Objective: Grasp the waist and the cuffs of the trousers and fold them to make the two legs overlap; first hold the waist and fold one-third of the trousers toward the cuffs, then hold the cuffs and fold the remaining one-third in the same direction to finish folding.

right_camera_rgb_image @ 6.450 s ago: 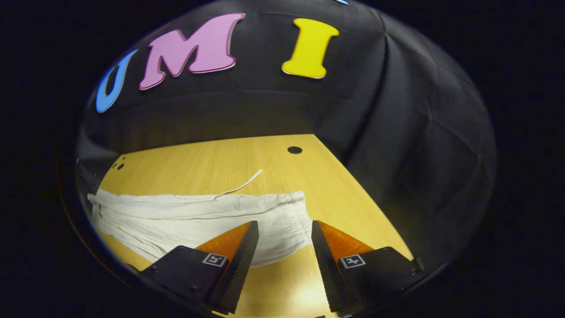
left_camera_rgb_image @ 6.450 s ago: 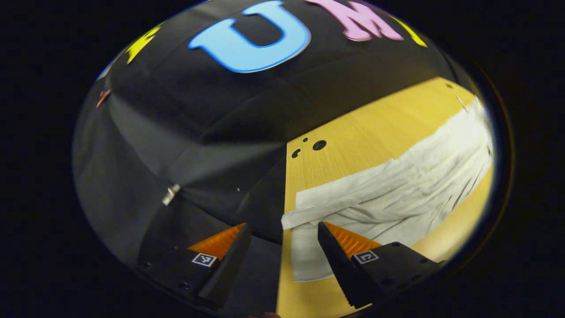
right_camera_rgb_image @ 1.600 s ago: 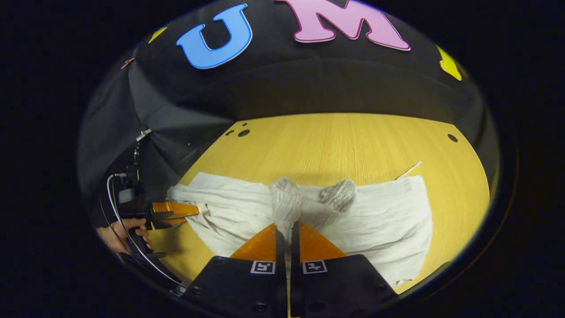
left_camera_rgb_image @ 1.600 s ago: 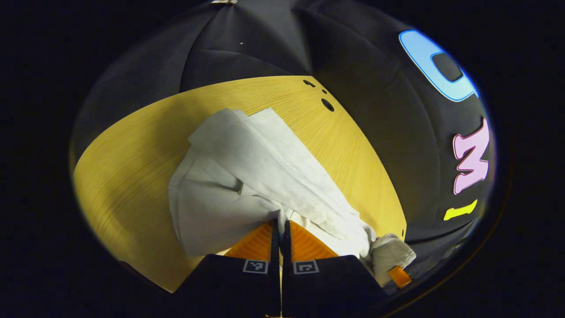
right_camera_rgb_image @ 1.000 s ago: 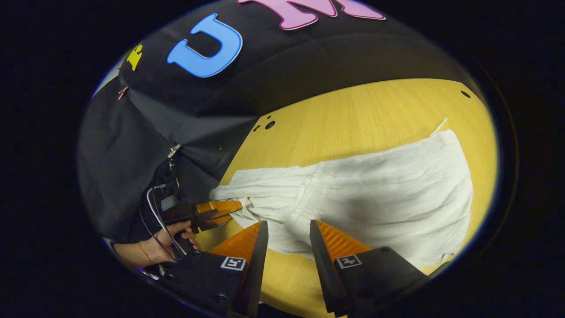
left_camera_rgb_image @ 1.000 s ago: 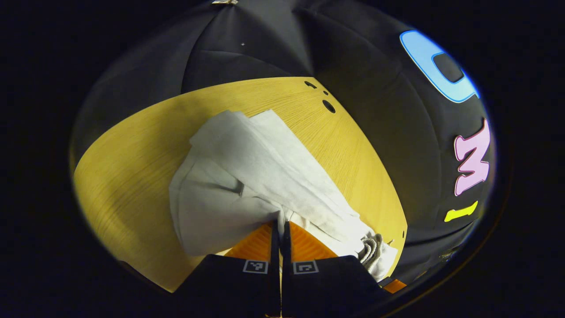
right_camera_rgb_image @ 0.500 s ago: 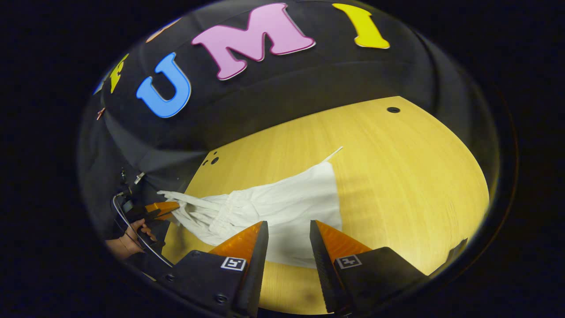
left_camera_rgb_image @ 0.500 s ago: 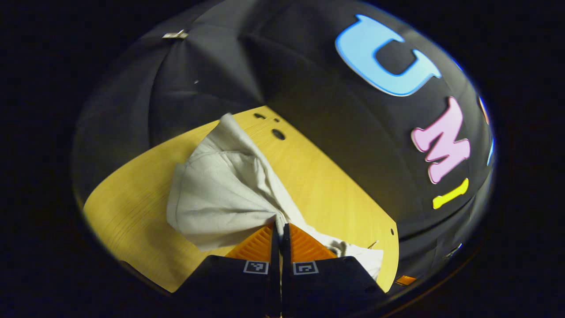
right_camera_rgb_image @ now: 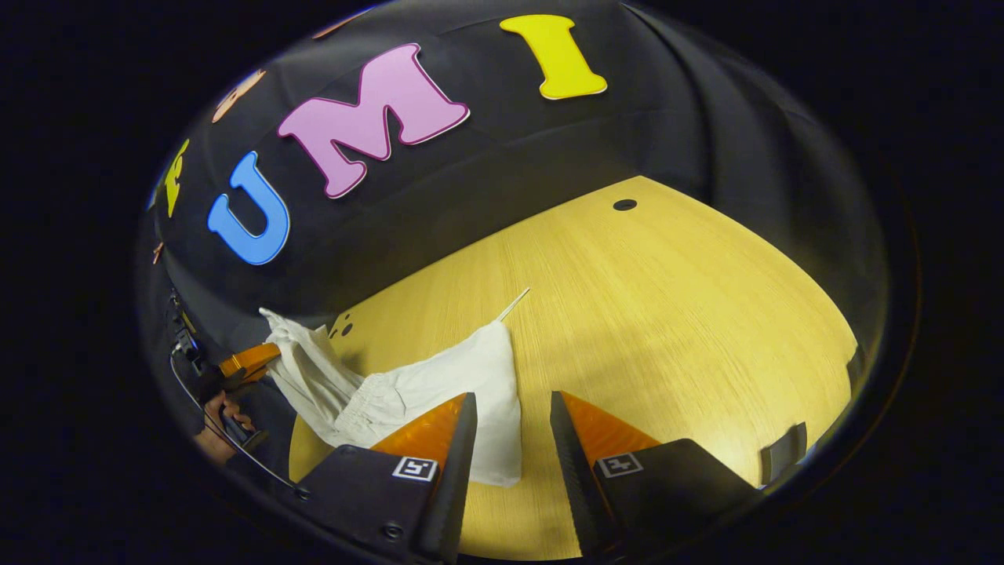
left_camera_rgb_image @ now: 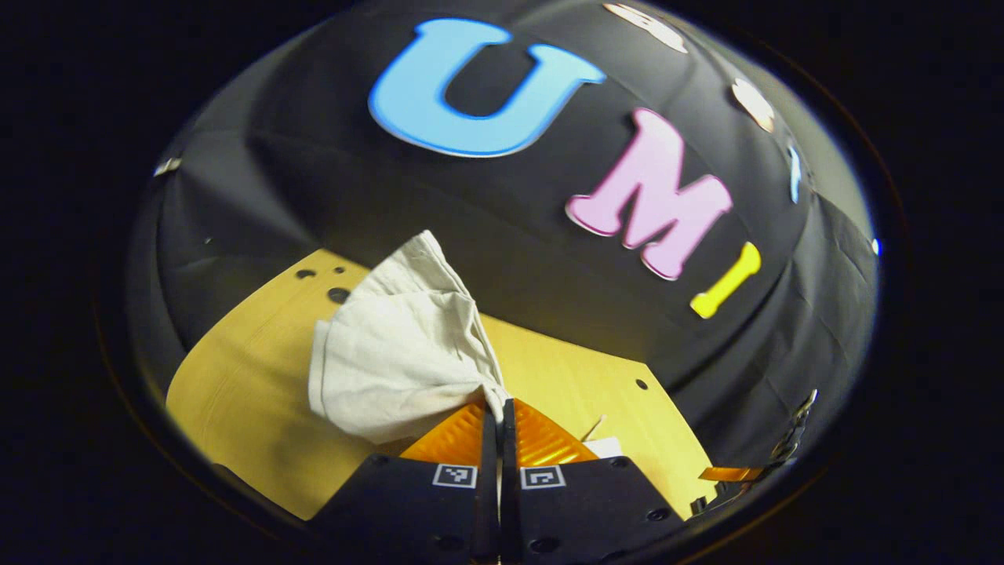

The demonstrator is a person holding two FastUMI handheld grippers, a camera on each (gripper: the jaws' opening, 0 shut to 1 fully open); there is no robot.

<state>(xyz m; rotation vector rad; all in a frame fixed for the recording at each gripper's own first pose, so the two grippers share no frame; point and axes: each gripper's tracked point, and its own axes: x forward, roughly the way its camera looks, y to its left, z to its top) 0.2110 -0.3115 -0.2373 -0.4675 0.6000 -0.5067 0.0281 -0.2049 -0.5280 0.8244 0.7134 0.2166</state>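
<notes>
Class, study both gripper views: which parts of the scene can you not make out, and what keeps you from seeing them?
- Left gripper view: the trousers fold nipped by the left gripper is hidden between its fingers.
- Right gripper view: the trousers' near part lies behind the right gripper.
- Right gripper view: the hand is small, cut by the edge.

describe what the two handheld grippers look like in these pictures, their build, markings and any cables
Each gripper has two wedge-shaped fingers tapering to a point, with ridged inner faces, mounted on dark blocky bodies fixed with small screws. Each finger base carries a small square black-and-white marker tag, seen on the left gripper and the right gripper. In the right gripper view, a thin cable loops by the hand holding the far gripper.
</notes>
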